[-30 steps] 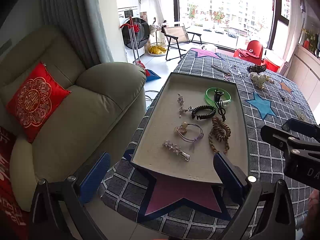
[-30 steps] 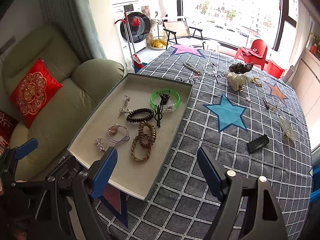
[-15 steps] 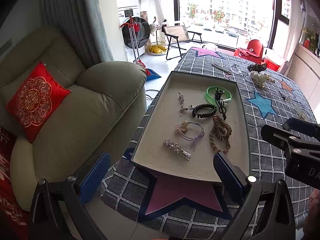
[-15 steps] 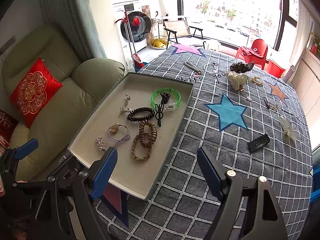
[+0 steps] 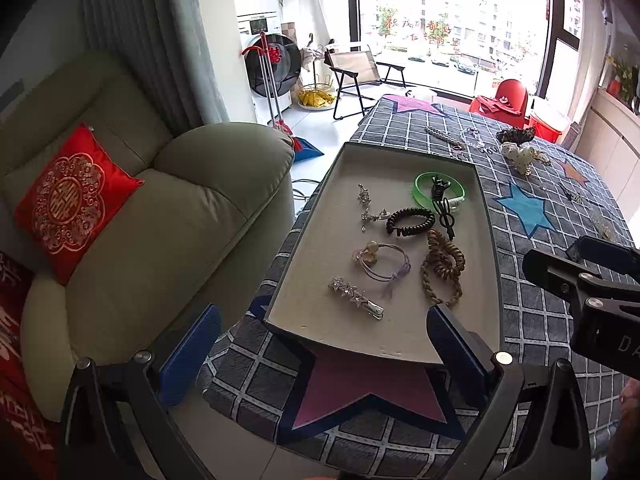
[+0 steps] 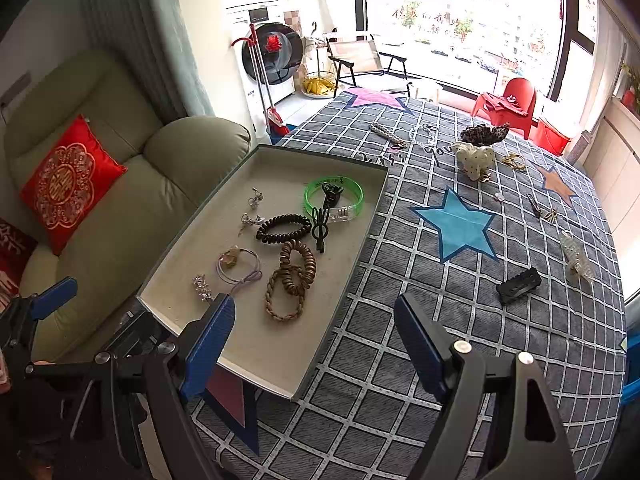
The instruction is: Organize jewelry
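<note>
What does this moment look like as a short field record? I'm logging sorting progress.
tray: holds green bangle, black coil tie, brown coil tie, braided band, lilac tie, silver clip
still on cloth: black claw clip, pearl strand, cream scrunchie
left gripper: open, empty
right gripper: open, empty

Grid-patterned star tablecloth (image 6: 400, 320) under a shallow tray (image 6: 320, 360), a black clip (image 6: 518, 285), seemingly pearl strand (image 6: 384, 133).
</note>
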